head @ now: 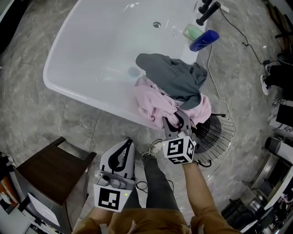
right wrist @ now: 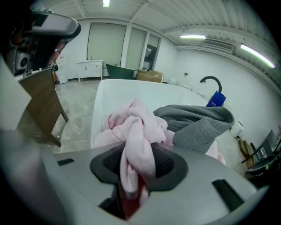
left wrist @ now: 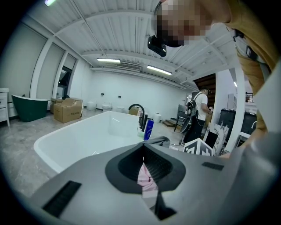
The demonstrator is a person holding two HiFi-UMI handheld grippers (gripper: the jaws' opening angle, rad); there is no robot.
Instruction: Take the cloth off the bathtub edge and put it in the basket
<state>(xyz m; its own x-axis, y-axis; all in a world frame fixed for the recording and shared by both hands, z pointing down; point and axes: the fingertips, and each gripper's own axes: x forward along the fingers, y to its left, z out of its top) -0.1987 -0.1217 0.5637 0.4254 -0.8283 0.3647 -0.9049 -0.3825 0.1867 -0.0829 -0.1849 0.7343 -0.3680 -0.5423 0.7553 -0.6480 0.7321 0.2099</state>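
Note:
A pink cloth (head: 153, 103) lies bunched over the near edge of the white bathtub (head: 68, 89), and a grey cloth (head: 176, 75) is draped on top of it. My right gripper (head: 173, 119) reaches into the pink heap from below. In the right gripper view a twisted fold of the pink cloth (right wrist: 138, 132) is pinched between the jaws, with the grey cloth (right wrist: 197, 121) just behind. A black wire basket (head: 219, 135) stands on the floor right of that gripper. My left gripper (head: 128, 140) hangs lower left, jaws together and empty.
A blue bottle (head: 204, 40) and a black faucet (head: 208, 11) sit at the tub's far right corner. A dark wooden stool (head: 50, 173) stands at lower left. My shoe (head: 154, 147) rests on the marble floor between the grippers. A cable (head: 215, 87) trails past the tub.

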